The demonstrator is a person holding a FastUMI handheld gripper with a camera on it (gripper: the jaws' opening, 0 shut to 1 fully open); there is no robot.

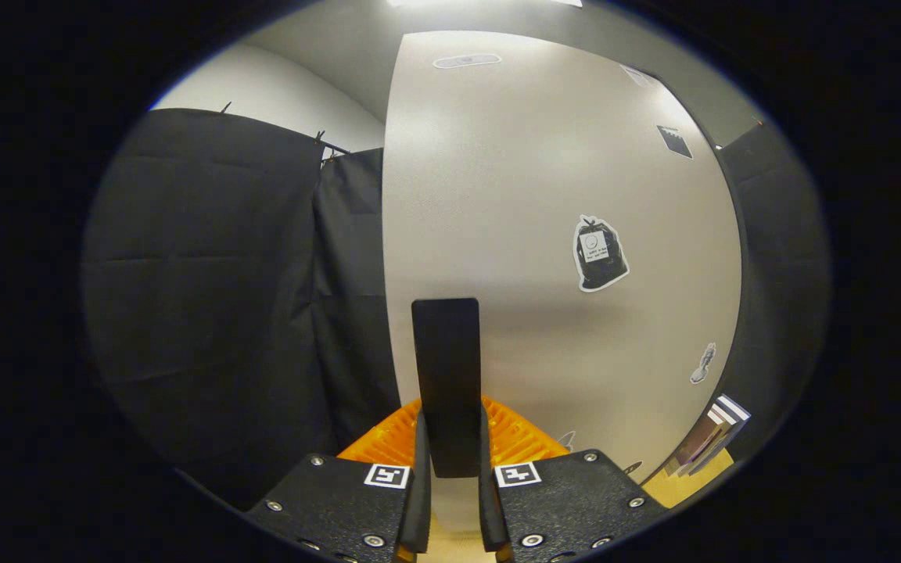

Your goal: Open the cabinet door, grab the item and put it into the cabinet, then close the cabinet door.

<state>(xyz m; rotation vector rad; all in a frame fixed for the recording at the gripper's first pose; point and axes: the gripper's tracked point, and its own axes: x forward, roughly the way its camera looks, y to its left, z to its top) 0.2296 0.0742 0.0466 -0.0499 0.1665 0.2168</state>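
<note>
One cabinet door (pixel 544 234) fills the centre and right of the frame, and one dark upright handle (pixel 446 375) sits low at centre, clamped between the jaws of the one gripper (pixel 450 438). The door carries several stickers: one bag-shaped (pixel 599 254) at right centre, one small grey figure (pixel 703 364) lower right, one dark square (pixel 675 141) upper right. Two marker tags (pixel 386 475) sit on the gripper body.

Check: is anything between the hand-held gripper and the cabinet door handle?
Nothing visible does. The hand-held gripper has both fingers pressed on the black handle of the grey cabinet door.
</note>
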